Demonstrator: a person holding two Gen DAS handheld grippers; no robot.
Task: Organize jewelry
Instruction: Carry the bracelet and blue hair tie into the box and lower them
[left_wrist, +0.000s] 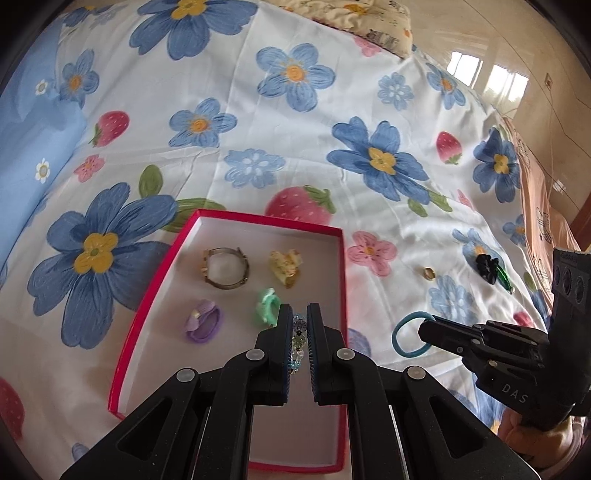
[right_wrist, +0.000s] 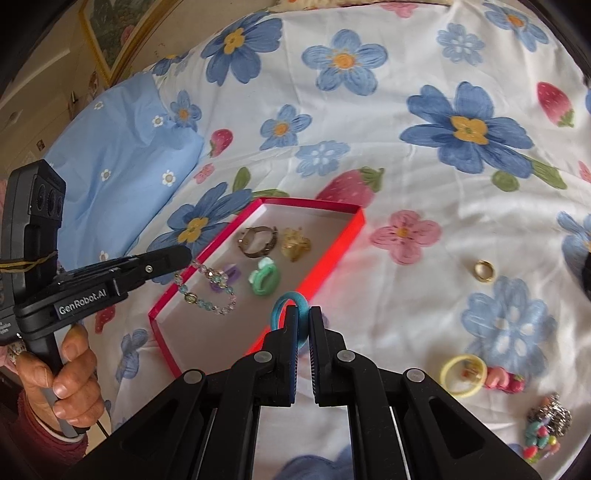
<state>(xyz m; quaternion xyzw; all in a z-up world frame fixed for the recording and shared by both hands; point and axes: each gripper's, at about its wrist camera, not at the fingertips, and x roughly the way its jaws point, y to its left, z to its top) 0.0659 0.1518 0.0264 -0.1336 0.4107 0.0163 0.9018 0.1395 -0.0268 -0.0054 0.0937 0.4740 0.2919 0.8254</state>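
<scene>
A red tray with a white floor (left_wrist: 162, 266) (right_wrist: 332, 254) lies on the flowered bedsheet. In it are a metal bangle (left_wrist: 225, 267) (right_wrist: 258, 240), a yellow piece (left_wrist: 286, 267) (right_wrist: 295, 243), a purple ring (left_wrist: 203, 321) and a green ring (left_wrist: 266, 307) (right_wrist: 264, 280). My left gripper (left_wrist: 298, 314) (right_wrist: 181, 258) is shut on a beaded bracelet (left_wrist: 298, 343) (right_wrist: 210, 291), which hangs over the tray. My right gripper (right_wrist: 303, 314) (left_wrist: 424, 326) is shut on a blue hair tie (right_wrist: 291, 317) (left_wrist: 410, 334), just right of the tray.
On the sheet to the right lie a gold ring (left_wrist: 428, 273) (right_wrist: 484, 271), a black and green piece (left_wrist: 491, 267), a yellow hair tie (right_wrist: 463, 374), a pink piece (right_wrist: 504, 380) and colourful beads (right_wrist: 546, 424). A blue pillow (right_wrist: 122, 155) lies at the left.
</scene>
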